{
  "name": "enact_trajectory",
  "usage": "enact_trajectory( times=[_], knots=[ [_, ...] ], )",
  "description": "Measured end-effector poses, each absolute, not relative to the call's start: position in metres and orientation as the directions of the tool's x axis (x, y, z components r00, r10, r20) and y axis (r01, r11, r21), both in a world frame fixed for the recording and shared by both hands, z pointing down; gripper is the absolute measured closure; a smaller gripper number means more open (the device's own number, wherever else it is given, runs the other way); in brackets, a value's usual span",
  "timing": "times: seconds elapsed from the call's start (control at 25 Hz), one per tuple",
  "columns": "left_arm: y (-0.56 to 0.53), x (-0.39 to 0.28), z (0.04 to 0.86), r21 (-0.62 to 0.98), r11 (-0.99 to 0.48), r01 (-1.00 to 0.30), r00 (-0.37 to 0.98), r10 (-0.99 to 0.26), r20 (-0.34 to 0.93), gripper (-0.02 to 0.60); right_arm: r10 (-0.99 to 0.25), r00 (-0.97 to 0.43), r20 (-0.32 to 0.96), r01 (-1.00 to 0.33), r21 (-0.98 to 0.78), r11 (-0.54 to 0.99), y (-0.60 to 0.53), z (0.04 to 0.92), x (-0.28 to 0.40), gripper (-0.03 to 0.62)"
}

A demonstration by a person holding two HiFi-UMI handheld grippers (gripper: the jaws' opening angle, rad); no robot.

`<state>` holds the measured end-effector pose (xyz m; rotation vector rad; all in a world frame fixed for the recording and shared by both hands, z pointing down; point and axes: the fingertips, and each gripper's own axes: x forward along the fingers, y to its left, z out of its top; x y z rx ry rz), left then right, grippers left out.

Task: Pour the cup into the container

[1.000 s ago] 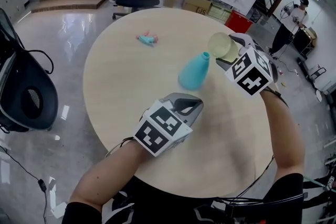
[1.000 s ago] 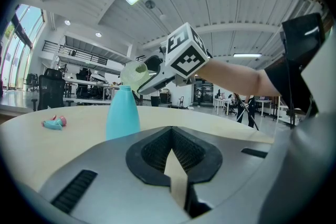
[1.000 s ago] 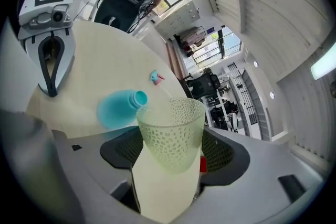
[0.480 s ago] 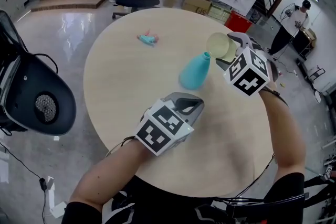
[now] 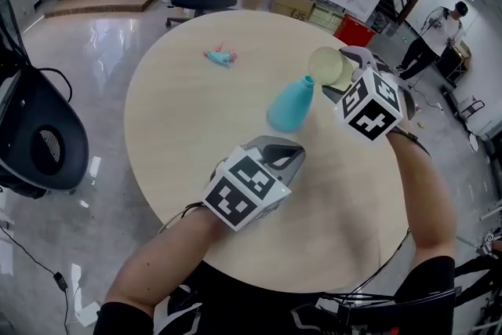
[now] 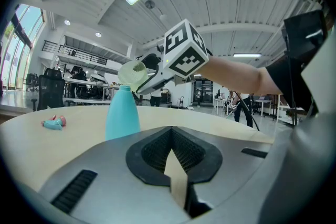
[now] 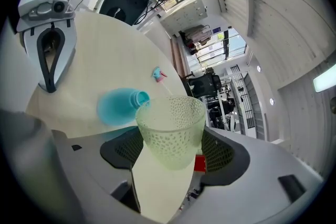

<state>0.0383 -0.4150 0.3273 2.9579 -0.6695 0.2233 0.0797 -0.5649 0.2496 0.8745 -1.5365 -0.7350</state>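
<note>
**Round table** (image 5: 176,137): its bare top opens wide to the left of and beyond your left gripper (image 6: 171,131). That gripper sits near the table's near edge, jaws closed with nothing between them. The far-right rim passes just under your right gripper (image 7: 172,150).

**Teal bottle** (image 5: 289,106), the container: it stands upright ahead of your left gripper, just below and left of the right one.

**Cup** (image 5: 326,67): pale green and translucent with a dimpled wall. It is clamped between the right gripper's wide-set jaws and tipped sideways, with its rim at the bottle's open mouth. Whether the two touch cannot be told.

**Small pink-and-teal object** (image 5: 220,57): it lies well beyond the bottle, apart from both grippers.
</note>
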Motion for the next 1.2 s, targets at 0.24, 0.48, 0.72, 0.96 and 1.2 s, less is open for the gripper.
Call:
enact_trajectory(
  times=[0.24,0.48,0.72,0.96,1.2],
  knots=[
    [-0.412,0.038,0.323,0.068,-0.900,-0.431,0.894,-0.416,0.164,0.581,-0.855,-0.055,0.515,-0.110,0.848,0.518,-0.563,0.246,0.078,0.238],
    [-0.411,0.040,0.321,0.068,-0.900,-0.431,0.894,-0.416,0.166,0.581,-0.857,-0.052,0.513,-0.105,0.851,0.515,-0.562,0.244,0.079,0.238],
    [-0.413,0.039,0.326,0.068,-0.900,-0.430,0.895,-0.415,0.165,0.581,-0.855,-0.055,0.516,-0.123,0.846,0.519,-0.565,0.249,0.079,0.238],
    [-0.413,0.037,0.325,0.068,-0.900,-0.431,0.894,-0.416,0.164,0.581,-0.836,-0.107,0.538,-0.230,0.805,0.547,-0.564,0.253,0.081,0.238],
    [-0.413,0.036,0.326,0.070,-0.900,-0.431,0.895,-0.415,0.166,0.581,-0.817,-0.187,0.545,-0.417,0.709,0.569,-0.560,0.260,0.100,0.238]
  ],
)
